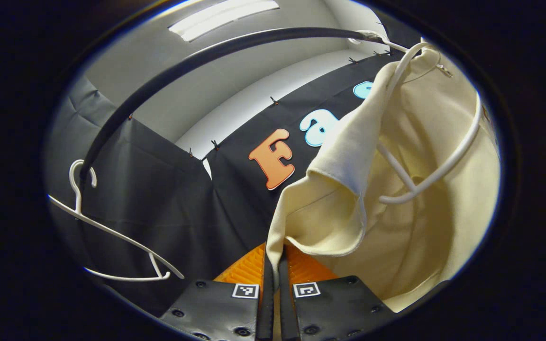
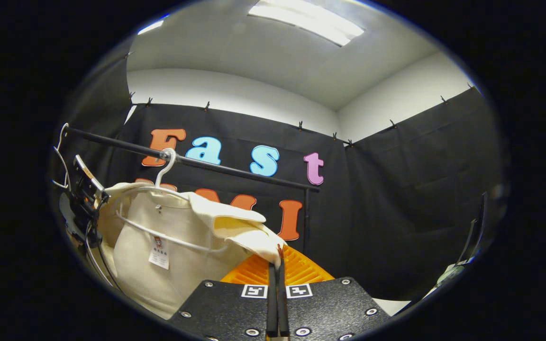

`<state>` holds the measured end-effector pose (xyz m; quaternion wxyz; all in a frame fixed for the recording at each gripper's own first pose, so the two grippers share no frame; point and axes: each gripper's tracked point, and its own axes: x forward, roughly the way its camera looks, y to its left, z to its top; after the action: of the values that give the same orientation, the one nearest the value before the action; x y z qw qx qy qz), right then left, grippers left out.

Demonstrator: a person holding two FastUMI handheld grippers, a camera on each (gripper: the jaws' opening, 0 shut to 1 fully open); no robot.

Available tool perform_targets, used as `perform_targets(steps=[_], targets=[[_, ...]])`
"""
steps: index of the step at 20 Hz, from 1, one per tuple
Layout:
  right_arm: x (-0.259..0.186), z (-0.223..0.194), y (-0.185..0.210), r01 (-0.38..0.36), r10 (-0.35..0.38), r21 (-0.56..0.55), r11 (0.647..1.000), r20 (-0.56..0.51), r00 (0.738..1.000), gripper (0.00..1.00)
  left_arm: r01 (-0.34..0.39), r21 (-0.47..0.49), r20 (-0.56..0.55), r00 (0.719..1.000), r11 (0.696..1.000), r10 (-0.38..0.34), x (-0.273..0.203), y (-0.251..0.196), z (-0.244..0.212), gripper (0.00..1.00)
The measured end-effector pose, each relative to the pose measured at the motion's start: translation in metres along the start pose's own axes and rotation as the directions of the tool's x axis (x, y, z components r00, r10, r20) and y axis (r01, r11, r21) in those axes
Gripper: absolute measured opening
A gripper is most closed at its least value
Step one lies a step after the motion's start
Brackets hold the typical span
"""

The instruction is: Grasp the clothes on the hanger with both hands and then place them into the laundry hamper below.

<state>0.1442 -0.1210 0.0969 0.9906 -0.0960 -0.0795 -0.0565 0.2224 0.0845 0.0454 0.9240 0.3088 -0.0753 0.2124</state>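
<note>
Cream garment [image 1: 410, 227] (hung on its hanger [image 1: 436, 166]) spans between left gripper [image 1: 275, 258] and right gripper [image 2: 277, 258], each pinching an edge.

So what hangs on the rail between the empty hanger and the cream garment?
Nothing: in the left gripper view the rail runs bare from the empty hanger to the cream garment.

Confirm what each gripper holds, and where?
Both are shut on the cream garment: the left gripper pinches a fabric edge at one side, the right gripper pinches the opposite shoulder edge.
</note>
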Motion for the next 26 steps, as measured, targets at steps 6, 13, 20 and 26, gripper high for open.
perform_targets(steps=[6, 13, 20, 26], targets=[[0.06, 0.029, -0.026, 0.037, -0.034, -0.034, 0.999, 0.075, 0.997, 0.0, -0.016, -0.035, 0.033, 0.999, 0.999, 0.018, 0.026, 0.007, 0.009, 0.12], [0.092, -0.054, -0.012, -0.001, 0.003, 0.033, 0.999, -0.068, 0.998, 0.0, 0.074, -0.146, -0.094, 0.992, 0.987, -0.088, 0.036, -0.022, -0.04, 0.13], [0.064, -0.126, 0.014, -0.038, 0.046, 0.046, 0.998, -0.18, 0.983, 0.0, 0.063, -0.147, -0.183, 0.979, 0.987, -0.09, 0.019, -0.015, -0.092, 0.12], [0.04, -0.128, 0.026, -0.066, 0.079, 0.071, 0.995, -0.201, 0.976, 0.0, 0.039, -0.126, -0.189, 0.98, 0.991, -0.062, -0.014, 0.016, -0.105, 0.12]])
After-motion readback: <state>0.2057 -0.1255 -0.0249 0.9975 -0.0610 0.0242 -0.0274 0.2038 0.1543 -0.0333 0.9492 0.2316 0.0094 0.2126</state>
